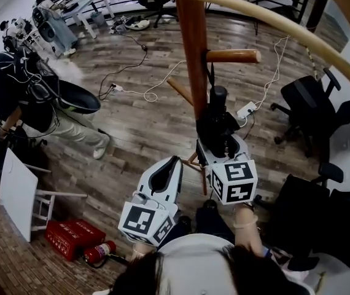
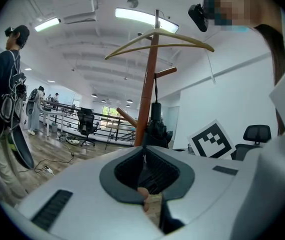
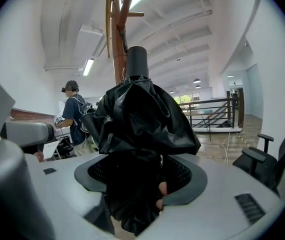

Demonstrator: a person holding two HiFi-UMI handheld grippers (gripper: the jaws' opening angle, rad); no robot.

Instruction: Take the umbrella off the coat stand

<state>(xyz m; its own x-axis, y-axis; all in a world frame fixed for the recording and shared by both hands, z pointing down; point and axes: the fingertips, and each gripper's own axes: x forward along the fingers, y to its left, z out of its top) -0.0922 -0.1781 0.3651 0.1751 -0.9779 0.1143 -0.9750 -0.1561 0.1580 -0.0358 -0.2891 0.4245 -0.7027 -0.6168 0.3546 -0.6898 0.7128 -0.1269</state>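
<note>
While umbrella (image 3: 142, 109) hangs beside stand (image 1: 190, 42), your right gripper (image 3: 140, 171) jaws gape around it | left gripper (image 2: 143, 154) jaws closed, empty | cloth looks soft, slippery: clamp stiff shaft.

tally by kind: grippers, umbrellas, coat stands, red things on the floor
grippers: 2 (left gripper, right gripper)
umbrella: 1
coat stand: 1
red box: 1
red extinguisher: 1
total: 6

Head view steeply down; gripper views low, close; all share coat stand (image 1: 191, 42).
</note>
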